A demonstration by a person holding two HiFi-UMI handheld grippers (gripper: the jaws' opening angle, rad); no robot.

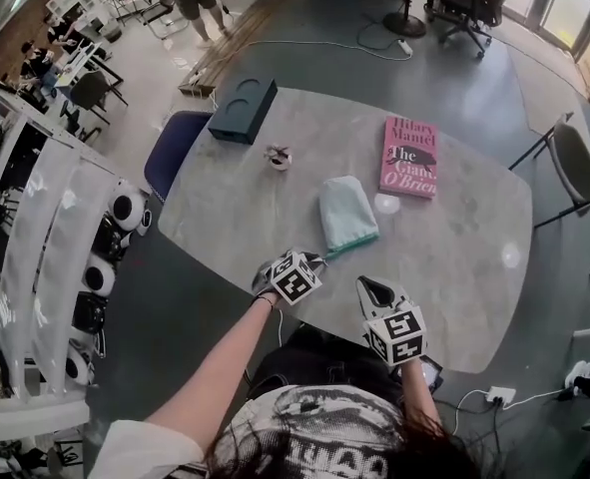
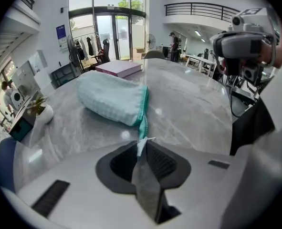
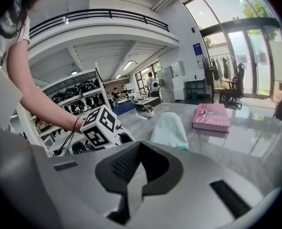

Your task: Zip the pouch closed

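Note:
A light teal pouch (image 1: 347,213) lies flat in the middle of the grey table (image 1: 454,267), its darker teal zipper edge (image 2: 143,104) turned toward me. My left gripper (image 1: 317,259) is down at the pouch's near corner. In the left gripper view its jaws (image 2: 141,149) are shut on the thin teal tab at the end of the zipper. My right gripper (image 1: 372,285) hovers near the table's front edge, right of the left one and clear of the pouch. Its jaws (image 3: 135,178) look shut with nothing between them. The pouch (image 3: 169,128) lies ahead of it.
A pink book (image 1: 410,156) lies beyond the pouch to the right. A dark blue box (image 1: 243,110) and a small potted plant (image 1: 279,157) stand at the far left. A blue chair (image 1: 175,148) stands at the table's left edge, with shelving further left.

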